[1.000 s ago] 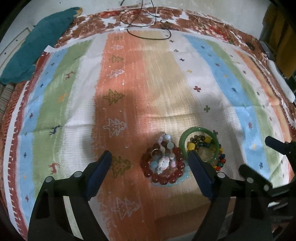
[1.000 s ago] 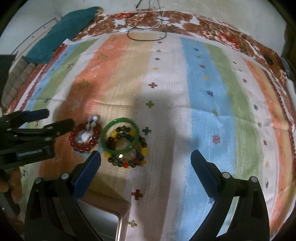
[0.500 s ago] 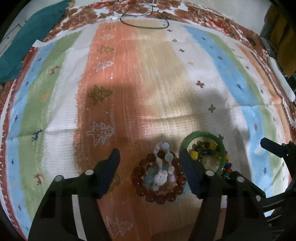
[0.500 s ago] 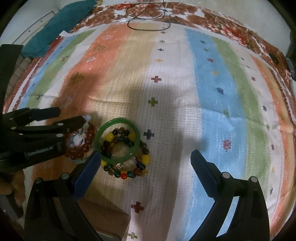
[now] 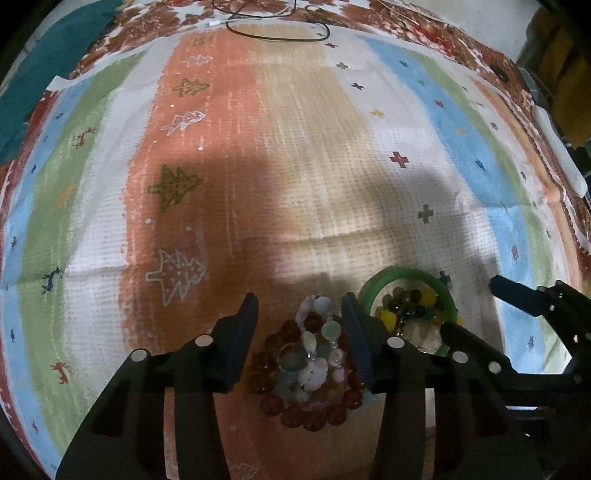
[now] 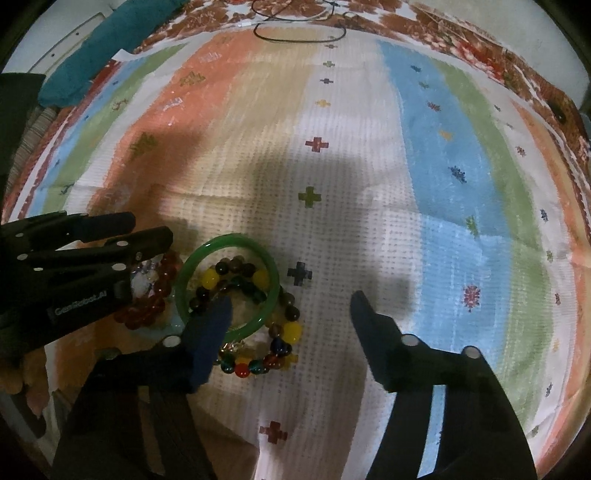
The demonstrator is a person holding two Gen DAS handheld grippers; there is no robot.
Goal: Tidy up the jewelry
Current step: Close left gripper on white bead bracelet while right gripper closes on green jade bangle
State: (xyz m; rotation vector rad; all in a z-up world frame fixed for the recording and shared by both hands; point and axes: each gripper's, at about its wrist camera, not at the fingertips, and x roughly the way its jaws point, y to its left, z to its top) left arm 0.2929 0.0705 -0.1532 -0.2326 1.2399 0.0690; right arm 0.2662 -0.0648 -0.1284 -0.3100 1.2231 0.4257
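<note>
On a striped cloth (image 5: pixel 295 166) lies a red bead bracelet (image 5: pixel 306 417) with pale pastel beads heaped in its ring. My left gripper (image 5: pixel 300 306) points down over it with a finger on each side. Its jaws are closing and I see no pad pressing on the beads. Just to the right lies a green bangle (image 6: pixel 273 266) on multi-coloured bead bracelets (image 6: pixel 291 332). My right gripper (image 6: pixel 290 299) hangs over these with its jaws closing. Its left finger (image 6: pixel 210 332) stands inside the bangle's ring, and its right finger is out on bare cloth.
A teal cloth (image 6: pixel 103 44) lies at the far left. A black cable (image 5: pixel 277 33) loops at the far edge. A white long object (image 5: pixel 557 147) sits at the right edge. The left gripper (image 6: pixel 151 229) and a hand (image 6: pixel 14 373) fill the right view's left side.
Both grippers have sunk toward the jewellery and their jaws have narrowed. The left now straddles the red bracelet. The right's left finger has come over the green bangle.
</note>
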